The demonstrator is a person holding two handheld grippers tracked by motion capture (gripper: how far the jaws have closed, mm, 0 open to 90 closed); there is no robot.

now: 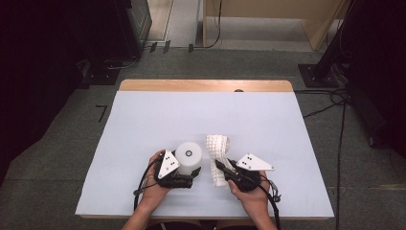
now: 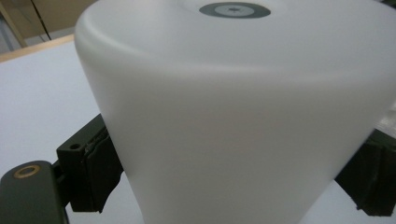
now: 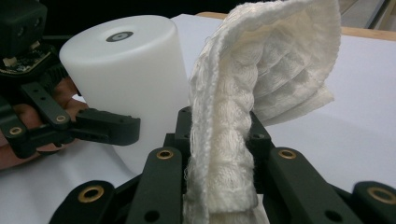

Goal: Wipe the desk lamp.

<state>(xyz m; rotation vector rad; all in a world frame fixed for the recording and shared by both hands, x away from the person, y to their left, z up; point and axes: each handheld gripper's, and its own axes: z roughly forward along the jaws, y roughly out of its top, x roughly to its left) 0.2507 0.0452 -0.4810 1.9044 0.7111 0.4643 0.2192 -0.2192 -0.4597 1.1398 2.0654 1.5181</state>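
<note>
White woven cloth (image 3: 224, 154), one piece, is pinched between the two black jaws of the right gripper (image 3: 219, 186), which stand narrow and press on it from both sides. From the fingers (image 3: 163, 177) the cloth rises, then bends over beyond the fingertips and hangs down on the far side like a loose fold. In the high view this same cloth (image 1: 218, 153) runs from the right gripper (image 1: 221, 167) away from the person, and its far end curls on the table (image 1: 143, 120).

Just beside the right fingers, on their left, stands one white cylinder (image 3: 126, 84), upright, with one small grey ring in the middle of its top face. The left gripper (image 2: 224, 177) holds it low on its body: one dark pad (image 2: 91, 172) touches the left wall of the cylinder (image 2: 233, 116) and another touches the right wall, so the jaws stand wide around it. From above, the left gripper (image 1: 191, 175) and the cylinder (image 1: 188, 158) are near the cloth but apart from it.

Two hands hold the two grippers. Beyond all fingers lies the pale table surface, with one wooden edge at its far side.
</note>
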